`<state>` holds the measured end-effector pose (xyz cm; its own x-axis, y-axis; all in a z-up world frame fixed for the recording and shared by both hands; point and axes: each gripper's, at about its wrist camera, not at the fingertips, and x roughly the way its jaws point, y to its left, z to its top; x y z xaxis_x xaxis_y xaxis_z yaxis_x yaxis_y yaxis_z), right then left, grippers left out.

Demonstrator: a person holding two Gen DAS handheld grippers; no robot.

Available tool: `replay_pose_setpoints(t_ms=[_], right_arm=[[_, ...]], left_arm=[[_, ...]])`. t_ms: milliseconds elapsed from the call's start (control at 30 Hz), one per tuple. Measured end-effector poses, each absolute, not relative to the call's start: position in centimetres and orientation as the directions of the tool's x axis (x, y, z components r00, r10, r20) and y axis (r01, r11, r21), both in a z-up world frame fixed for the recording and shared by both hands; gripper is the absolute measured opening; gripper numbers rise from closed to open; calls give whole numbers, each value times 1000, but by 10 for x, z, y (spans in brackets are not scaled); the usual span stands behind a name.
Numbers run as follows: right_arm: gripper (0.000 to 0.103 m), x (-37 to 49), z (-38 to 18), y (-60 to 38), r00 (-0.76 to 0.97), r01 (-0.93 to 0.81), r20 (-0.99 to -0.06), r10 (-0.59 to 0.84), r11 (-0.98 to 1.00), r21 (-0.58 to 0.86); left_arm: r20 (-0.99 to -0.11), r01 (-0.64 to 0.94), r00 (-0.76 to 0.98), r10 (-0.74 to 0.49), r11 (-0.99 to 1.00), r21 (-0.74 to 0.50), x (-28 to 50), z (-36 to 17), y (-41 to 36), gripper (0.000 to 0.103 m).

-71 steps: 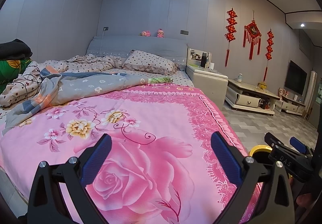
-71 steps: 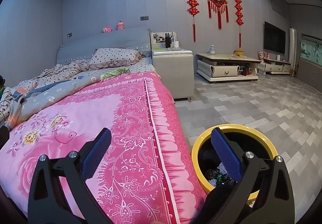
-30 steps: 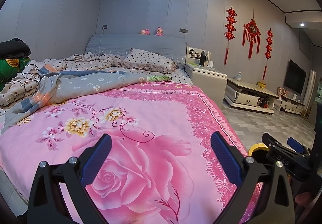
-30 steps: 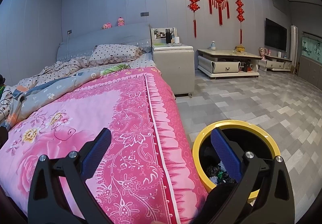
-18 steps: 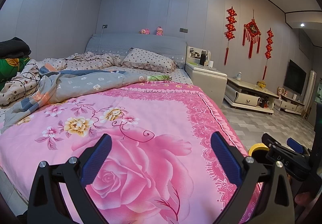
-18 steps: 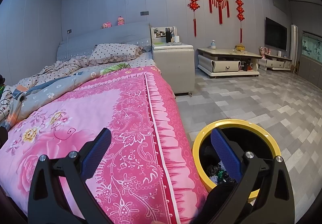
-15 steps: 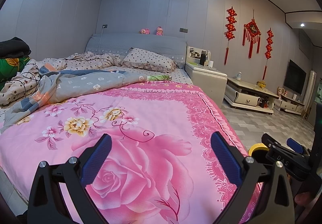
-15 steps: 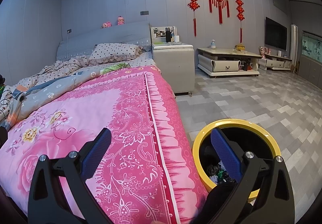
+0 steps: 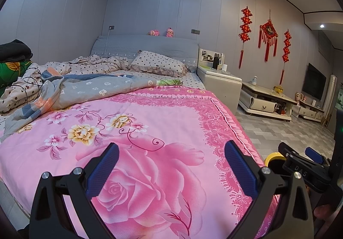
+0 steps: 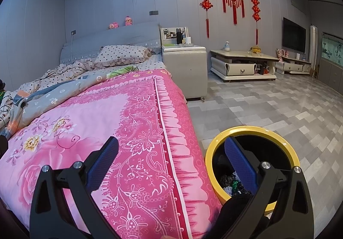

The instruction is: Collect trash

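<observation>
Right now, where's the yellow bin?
The yellow bin stands on the tiled floor beside the foot-end corner of the pink bedspread, lower right in the right wrist view; the left wrist view shows only a sliver of it.

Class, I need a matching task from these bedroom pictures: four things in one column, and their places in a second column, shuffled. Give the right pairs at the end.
Things
1. bin
2. pillow
3. plush toys
4. red knots

Places
A. on top of the headboard
B. hanging on the wall
C. on the floor beside the bed
D. at the head of the bed

Pairs: 1-C, 2-D, 3-A, 4-B
</observation>
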<state>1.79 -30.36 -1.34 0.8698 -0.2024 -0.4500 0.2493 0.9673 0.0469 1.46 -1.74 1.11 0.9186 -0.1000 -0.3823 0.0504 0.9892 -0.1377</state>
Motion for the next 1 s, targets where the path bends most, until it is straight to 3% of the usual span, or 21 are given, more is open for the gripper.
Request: replay_pose_setpoints(t_ms=[1000], right_arm=[[95,24,-20,-308,857,249,-476,-196,967,51]], left_arm=[[-386,51,917,-102,989,-140,15,12,-18,95]])
